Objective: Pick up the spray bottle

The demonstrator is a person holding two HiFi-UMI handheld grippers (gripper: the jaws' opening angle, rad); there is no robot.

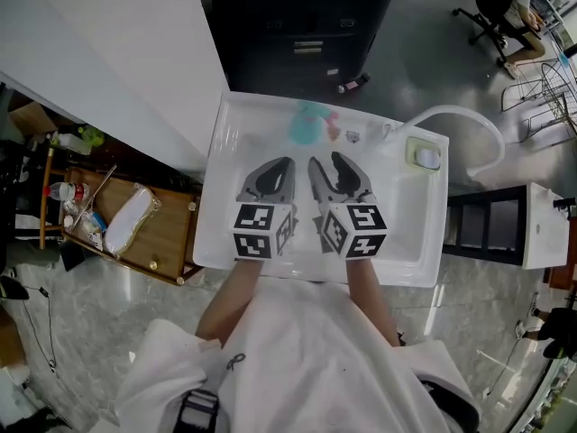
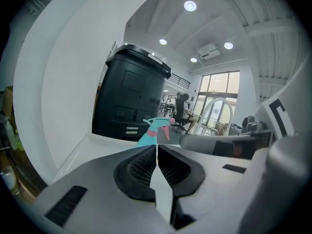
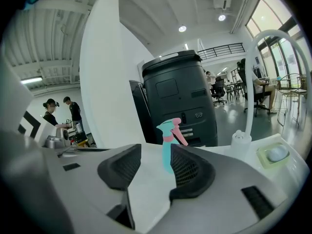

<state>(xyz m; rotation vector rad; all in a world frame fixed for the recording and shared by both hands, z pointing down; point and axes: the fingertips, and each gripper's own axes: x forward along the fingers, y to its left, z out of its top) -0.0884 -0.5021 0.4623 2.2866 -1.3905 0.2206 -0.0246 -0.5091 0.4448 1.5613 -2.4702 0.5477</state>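
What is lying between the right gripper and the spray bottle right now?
Nothing: only the bare white basin floor separates the right gripper from the spray bottle. The right gripper view shows it best, and the head view agrees.

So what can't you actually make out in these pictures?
- Base of the spray bottle: in the left gripper view it is hidden behind the shut left claw. In the right gripper view a pad of the open right claw covers one side.
- The small items beside the bottle: in the head view they are too small to name.
- The person's hands: in the head view they are hidden under the marker cubes.
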